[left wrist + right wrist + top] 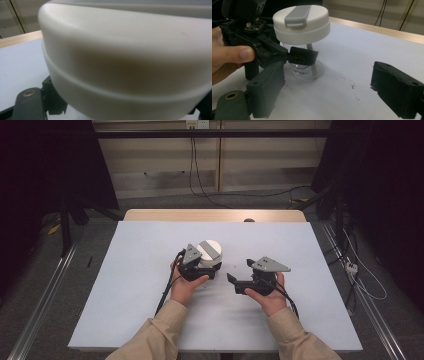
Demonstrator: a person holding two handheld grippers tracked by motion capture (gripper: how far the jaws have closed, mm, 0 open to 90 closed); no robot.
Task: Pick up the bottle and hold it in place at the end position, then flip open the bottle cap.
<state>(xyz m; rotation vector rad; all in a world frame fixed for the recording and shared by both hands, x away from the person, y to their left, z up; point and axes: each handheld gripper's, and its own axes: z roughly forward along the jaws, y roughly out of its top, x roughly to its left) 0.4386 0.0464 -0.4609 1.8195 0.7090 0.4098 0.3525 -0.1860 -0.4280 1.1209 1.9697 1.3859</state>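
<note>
white table cover point(140, 285), wooden table edge point(215, 215), floor cables point(240, 195)

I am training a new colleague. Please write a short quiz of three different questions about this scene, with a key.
1. True or false: the left gripper is clamped on the clear cup.
2. What colour is the cup's lid?
3. The right gripper is: A) open, holding nothing; B) shut on the lid; C) shut on the straw.

Key: 1 true; 2 white, with a grey flap; 3 A.

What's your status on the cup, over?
Left gripper shut on clear cup, white lid on. Right gripper open, empty, beside it. Nothing between them.
</note>
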